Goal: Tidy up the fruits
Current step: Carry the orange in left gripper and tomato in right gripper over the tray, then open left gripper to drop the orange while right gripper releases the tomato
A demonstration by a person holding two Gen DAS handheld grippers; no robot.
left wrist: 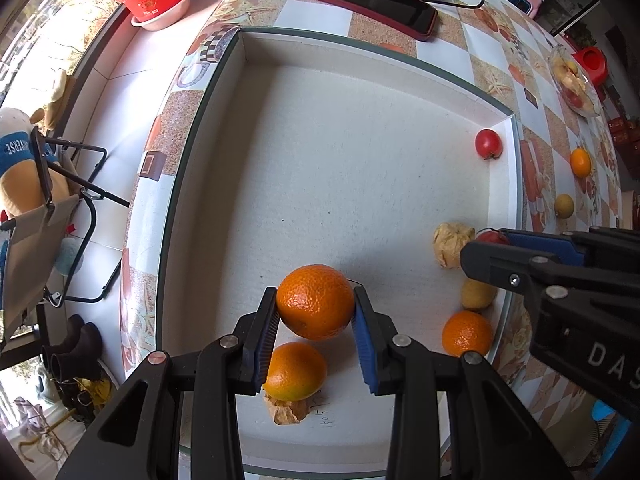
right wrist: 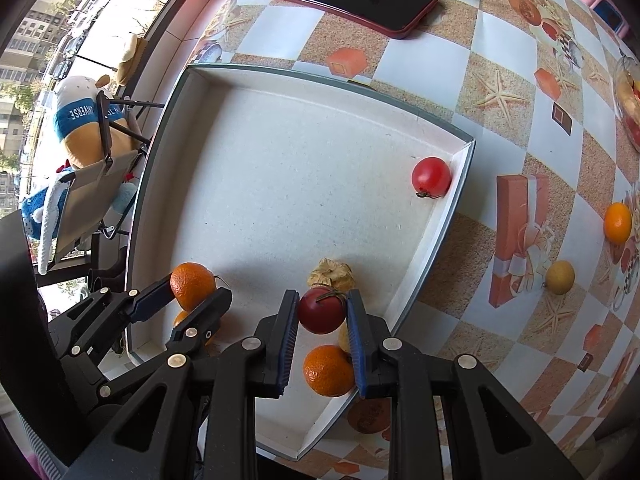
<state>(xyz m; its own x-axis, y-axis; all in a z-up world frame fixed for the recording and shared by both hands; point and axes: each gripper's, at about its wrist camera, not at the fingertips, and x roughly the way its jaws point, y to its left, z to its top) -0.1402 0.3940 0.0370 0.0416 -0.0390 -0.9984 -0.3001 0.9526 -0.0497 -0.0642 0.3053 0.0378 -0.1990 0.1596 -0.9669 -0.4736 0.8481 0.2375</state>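
The left tongs (left wrist: 315, 312) grip an orange (left wrist: 315, 301) across its widest part, low in the centre of the left wrist view, above the white floor of the tray (left wrist: 244, 56); the right tongs (right wrist: 322, 312) are clamped on a small red fruit (right wrist: 321, 310), lower centre of the right wrist view, over the tray's right-hand side.

The orange looks firm and fairly heavy for its size; its pebbled rind should give the ribbed pads good purchase, and a hold on the equator, as here, seems the safest, since a grip nearer the poles would likely let it squirt out. The red fruit looks smooth, glossy and thin-skinned; I judge it slippery and easily bruised, so light pressure across the middle, clear of the stem on top, would suit it.

Already in the tray: a second orange (left wrist: 295, 371) just below the held one, a papery husk (left wrist: 452, 245) at the right of the left view, another red fruit (right wrist: 431, 177) in the far right corner. On the tabletop (right wrist: 472, 60) to the right, well apart from the tray, lie a small orange (right wrist: 617, 222) and a yellow fruit (right wrist: 560, 277).
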